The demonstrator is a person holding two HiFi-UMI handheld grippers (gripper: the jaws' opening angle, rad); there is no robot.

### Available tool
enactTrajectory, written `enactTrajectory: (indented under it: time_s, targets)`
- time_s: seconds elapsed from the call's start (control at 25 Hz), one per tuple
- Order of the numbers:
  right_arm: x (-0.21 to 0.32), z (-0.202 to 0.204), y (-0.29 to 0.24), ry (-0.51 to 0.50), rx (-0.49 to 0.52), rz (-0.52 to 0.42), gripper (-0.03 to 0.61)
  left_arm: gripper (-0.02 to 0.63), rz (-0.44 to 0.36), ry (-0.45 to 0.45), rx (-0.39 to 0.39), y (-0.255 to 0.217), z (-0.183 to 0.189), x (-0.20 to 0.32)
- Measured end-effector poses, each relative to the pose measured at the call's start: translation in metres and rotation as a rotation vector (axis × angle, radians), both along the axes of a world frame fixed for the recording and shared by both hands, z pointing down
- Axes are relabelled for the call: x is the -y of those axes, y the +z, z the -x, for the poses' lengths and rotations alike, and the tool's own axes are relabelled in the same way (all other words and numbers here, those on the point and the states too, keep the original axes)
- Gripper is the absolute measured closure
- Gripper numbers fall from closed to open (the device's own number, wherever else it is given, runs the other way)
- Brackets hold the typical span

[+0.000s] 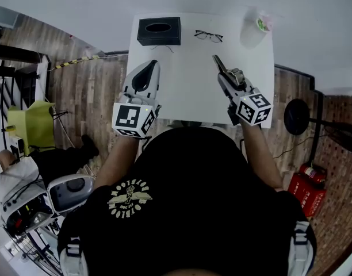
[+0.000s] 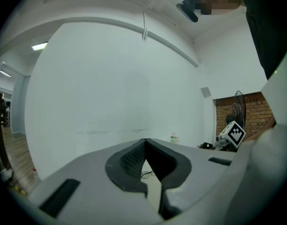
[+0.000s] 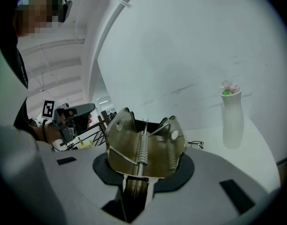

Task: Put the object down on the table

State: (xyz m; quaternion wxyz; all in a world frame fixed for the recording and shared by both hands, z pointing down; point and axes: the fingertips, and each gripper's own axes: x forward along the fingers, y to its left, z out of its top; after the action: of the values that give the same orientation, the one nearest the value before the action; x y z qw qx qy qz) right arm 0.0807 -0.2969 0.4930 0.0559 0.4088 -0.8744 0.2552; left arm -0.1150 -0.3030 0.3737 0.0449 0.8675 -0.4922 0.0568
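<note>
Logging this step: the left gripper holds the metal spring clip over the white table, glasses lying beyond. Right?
Not quite: the right gripper holds the metal spring clip, as the right gripper view shows; the left gripper is shut on nothing. The white table and glasses beyond are as stated.

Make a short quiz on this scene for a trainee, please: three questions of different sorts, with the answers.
1. True or false: the left gripper holds the eyeglasses.
2. What is clamped in the right gripper? A: a metal spring clip. B: a pen. C: a white vase.
3. Fill in: the black tissue box stands at the far ___ corner of the table, by the person's own sides.

Key
1. False: its jaws are together on nothing, and the eyeglasses lie on the table.
2. A.
3. left.
</note>
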Motion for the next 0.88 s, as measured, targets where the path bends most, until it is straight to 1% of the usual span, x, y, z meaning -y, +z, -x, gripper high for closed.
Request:
enactTrajectory:
  time_s: [0.12, 0.28, 0.48, 0.88]
  targets:
    - [0.000, 0.003, 0.018, -0.006, 0.019, 0.027, 0.468, 0.606, 0.003, -0.017, 0.005, 0.007, 0.007, -0.003]
    - [-0.007, 0.008, 0.023, -0.009, 0.014, 0.058, 0.468, 0.607, 0.016, -0.035, 0.007, 0.001, 0.017, -0.014]
    - [-0.008, 0.016, 0.049, -0.020, 0.031, 0.120, 0.468, 0.607, 0.022, -0.053, 0.016, 0.003, 0.025, -0.019]
    - [-0.009, 0.023, 0.104, -0.040, -0.011, 0.215, 0.468, 0.607, 0.041, -0.084, 0.033, 0.006, 0.040, -0.024]
